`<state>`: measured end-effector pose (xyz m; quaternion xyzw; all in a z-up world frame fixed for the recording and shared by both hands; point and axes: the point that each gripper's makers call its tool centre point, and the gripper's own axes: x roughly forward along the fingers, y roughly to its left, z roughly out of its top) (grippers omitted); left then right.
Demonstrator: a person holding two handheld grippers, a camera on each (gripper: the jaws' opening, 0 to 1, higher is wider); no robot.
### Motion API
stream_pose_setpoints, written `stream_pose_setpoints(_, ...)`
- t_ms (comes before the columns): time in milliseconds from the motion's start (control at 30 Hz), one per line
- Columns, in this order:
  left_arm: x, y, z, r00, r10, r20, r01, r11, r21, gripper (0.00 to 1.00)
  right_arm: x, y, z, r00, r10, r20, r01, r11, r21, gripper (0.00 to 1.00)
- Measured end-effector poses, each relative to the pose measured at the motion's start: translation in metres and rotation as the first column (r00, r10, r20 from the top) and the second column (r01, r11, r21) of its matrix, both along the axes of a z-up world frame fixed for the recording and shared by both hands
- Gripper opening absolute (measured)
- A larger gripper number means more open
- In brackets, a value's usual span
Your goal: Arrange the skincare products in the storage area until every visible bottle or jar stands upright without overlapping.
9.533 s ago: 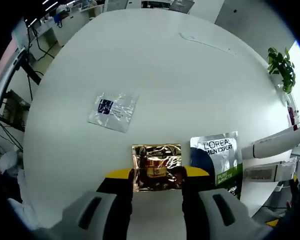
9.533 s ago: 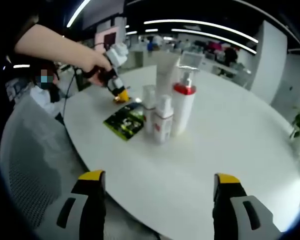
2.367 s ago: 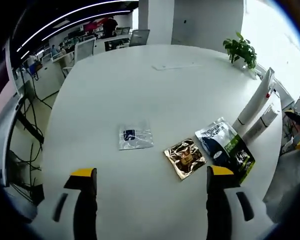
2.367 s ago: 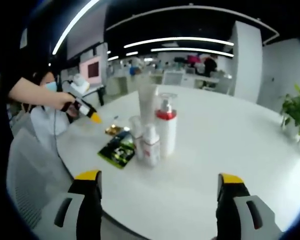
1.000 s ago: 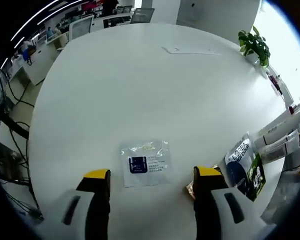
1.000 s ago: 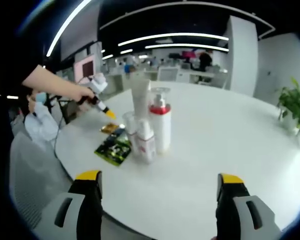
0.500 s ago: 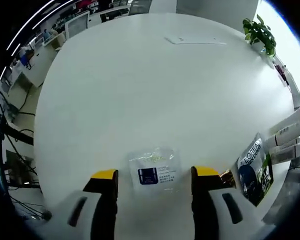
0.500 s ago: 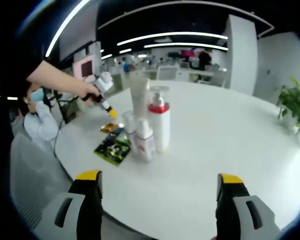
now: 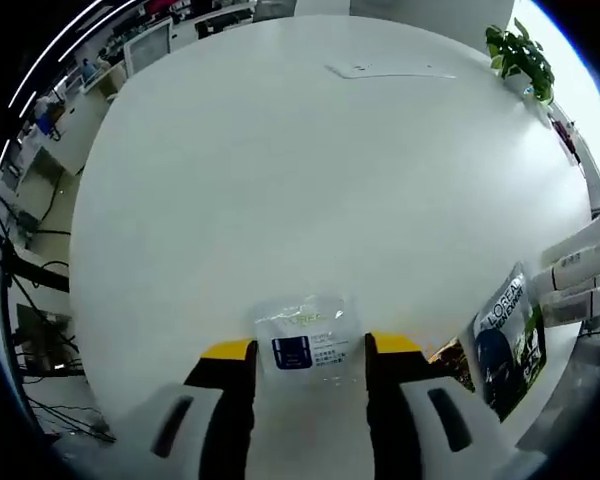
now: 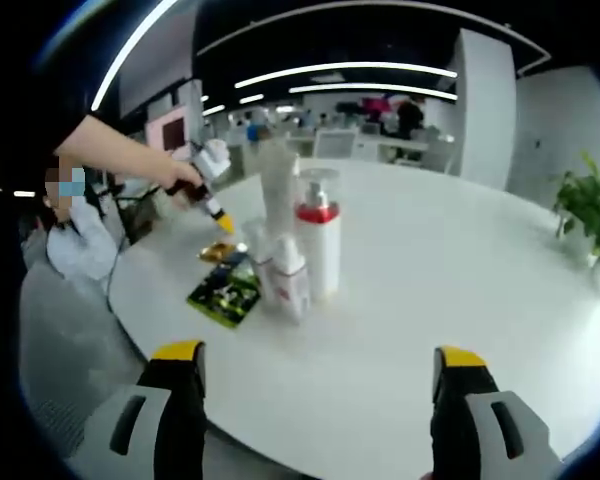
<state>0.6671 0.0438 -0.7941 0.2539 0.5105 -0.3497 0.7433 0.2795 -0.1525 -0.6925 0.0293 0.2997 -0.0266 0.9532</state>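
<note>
Skincare bottles (image 10: 298,255) stand upright in a tight cluster on the white table (image 9: 310,180), well ahead of the right gripper (image 10: 320,385) (jaws wide apart). Between the left gripper's (image 9: 305,352) jaws, which are narrowly parted, lies a clear sachet (image 9: 307,335), flat; whether they touch it is unclear.

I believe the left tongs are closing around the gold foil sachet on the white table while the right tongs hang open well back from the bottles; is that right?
Not quite: the left tongs are around the clear sachet with the dark blue label, not the gold foil sachet, which lies just beside their right jaw, as the left gripper view shows. The rest holds: the right tongs hang open, back from the bottles on the white table.
</note>
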Motion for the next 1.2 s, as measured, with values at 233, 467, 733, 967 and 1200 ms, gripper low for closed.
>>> stream_pose_setpoints(233,0.000,0.001,0.000,1.000,0.006,0.002,-0.006,1.000,0.007,0.44,-0.001,-0.001,-0.001,1.000,-0.001,-0.004,0.001,1.000,-0.004,0.97)
stream_pose_setpoints(467,0.000,0.001,0.005,1.000,0.000,0.007,0.000,1.000,0.009,0.44,-0.001,-0.001,0.000,1.000,-0.003,-0.004,0.003,1.000,-0.007,0.97)
stream_pose_setpoints(733,-0.002,0.002,0.012,1.000,0.019,0.005,-0.019,1.000,0.001,0.43,-0.001,-0.001,-0.001,1.000,0.004,-0.010,-0.004,1.000,-0.014,0.97)
stream_pose_setpoints(967,-0.010,0.003,0.017,1.000,0.022,0.003,-0.022,1.000,-0.001,0.43,-0.001,0.000,-0.001,1.000,0.009,-0.010,-0.009,1.000,-0.020,0.97)
stream_pose_setpoints(1200,-0.014,0.003,0.025,1.000,0.024,0.011,-0.024,1.000,-0.009,0.43,-0.001,-0.001,-0.001,1.000,0.009,-0.013,-0.010,1.000,-0.026,0.97)
